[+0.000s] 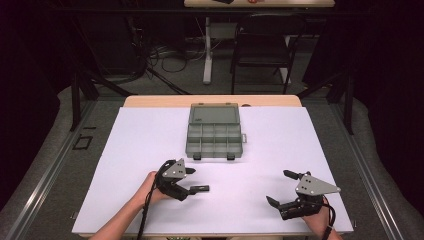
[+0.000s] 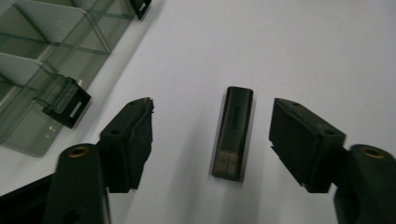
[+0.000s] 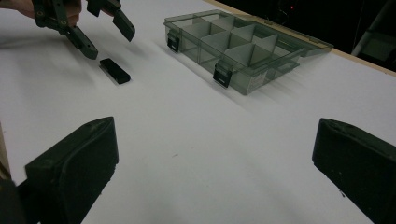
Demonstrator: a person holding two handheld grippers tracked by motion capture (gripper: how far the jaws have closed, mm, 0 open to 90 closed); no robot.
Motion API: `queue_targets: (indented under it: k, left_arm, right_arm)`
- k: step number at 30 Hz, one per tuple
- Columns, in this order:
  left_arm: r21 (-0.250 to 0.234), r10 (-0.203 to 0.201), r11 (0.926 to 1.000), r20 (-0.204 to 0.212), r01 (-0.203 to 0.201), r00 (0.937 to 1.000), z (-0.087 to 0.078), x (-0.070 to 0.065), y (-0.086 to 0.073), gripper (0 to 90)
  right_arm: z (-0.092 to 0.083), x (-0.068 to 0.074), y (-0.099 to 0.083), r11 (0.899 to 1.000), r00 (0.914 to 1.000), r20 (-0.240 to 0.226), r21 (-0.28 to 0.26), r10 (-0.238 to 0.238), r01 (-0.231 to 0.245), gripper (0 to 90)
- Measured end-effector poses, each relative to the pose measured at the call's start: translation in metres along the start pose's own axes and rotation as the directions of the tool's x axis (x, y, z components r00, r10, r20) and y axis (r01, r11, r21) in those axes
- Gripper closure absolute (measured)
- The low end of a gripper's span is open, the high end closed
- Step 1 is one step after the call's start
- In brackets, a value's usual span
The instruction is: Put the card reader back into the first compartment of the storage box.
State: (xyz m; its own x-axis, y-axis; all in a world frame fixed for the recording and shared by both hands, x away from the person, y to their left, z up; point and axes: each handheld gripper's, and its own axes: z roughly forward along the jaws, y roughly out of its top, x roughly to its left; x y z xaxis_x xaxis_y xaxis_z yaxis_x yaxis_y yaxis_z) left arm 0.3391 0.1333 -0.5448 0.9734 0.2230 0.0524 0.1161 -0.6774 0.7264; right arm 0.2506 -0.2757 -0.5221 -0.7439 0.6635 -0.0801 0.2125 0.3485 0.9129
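Observation:
A small black USB stick [image 2: 233,132] lies flat on the white table cover, between the jaws of my left gripper [image 2: 215,109], which is open and not touching it. From above, the stick [image 1: 202,188] sits at the tips of the left gripper [image 1: 192,180]. A grey see-through organizer box [image 1: 214,132] with several empty compartments stands open at the table's middle back. My right gripper [image 1: 278,187] rests near the front right, open and empty. The right gripper view shows its jaws [image 3: 217,135] wide apart, with the stick [image 3: 115,71] and the left gripper [image 3: 100,32] farther off.
The box's lid [image 1: 214,114] lies folded back toward the table's far edge, and two black latches [image 2: 67,101] face the front. Bare white cover [image 1: 250,165] spreads between the two grippers. A chair [image 1: 262,45] and cables stand beyond the table.

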Motion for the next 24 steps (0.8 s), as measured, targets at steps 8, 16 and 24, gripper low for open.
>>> queue_targets:
  k: [8,16,24]
  left_arm:
    - [0.023,0.023,0.9994,0.061,-0.024,0.9979,0.005,0.004,-0.002,52.2]
    - [0.047,0.044,0.9977,0.109,-0.05,0.9931,0.009,0.007,-0.003,66.9]
    - [0.065,0.048,0.9962,0.139,-0.058,0.9891,0.015,0.01,-0.005,71.0]
  right_arm:
    - [0.0,0.0,0.0,1.0,1.0,0.0,0.004,0.0,0.0,0.1]
    - [0.0,0.0,0.0,1.0,1.0,-0.001,0.008,-0.004,0.004,0.1]
    - [0.002,0.001,-0.001,1.0,1.0,-0.002,0.021,-0.008,0.008,0.2]
